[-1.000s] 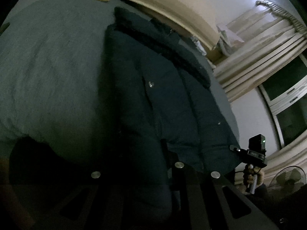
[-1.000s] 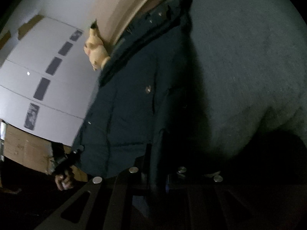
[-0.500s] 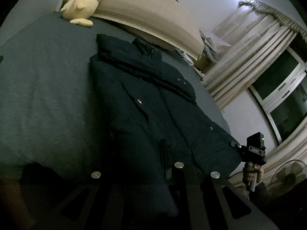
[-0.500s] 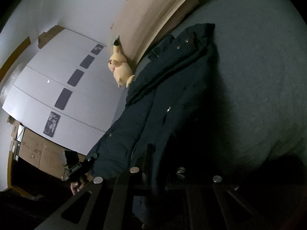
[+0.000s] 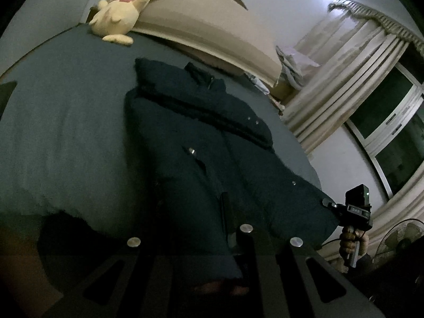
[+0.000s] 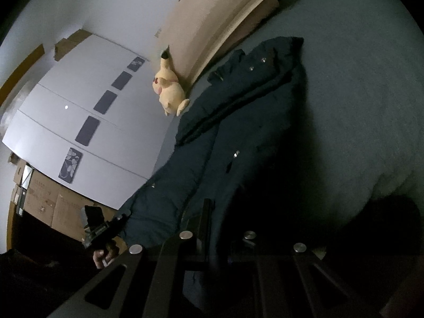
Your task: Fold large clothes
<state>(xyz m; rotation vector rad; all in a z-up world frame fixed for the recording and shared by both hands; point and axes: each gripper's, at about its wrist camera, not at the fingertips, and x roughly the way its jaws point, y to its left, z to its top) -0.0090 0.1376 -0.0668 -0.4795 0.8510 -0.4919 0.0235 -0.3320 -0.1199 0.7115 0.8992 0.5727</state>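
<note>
Clearly both tools pinch the jacket [image 5: 212,159] hem: my left gripper [image 5: 233,241] and right gripper [image 6: 212,238] are each closed on one bottom corner. It looks puffy, soft, bulky and likely slippery, so corners suit best. Beyond, it lies flat on the bed [image 5: 66,132], collar toward the plush [image 5: 119,8].

Bed [image 5: 61,137] covered with a dark grey-blue spread, surface lightly rumpled toward the near edge. A dark puffer jacket [image 5: 212,159] lies flat on it, collar toward the beige headboard [image 5: 201,29]. A yellow plush toy [image 5: 119,10] rests on the spread against the headboard, well apart from the jacket.
</note>
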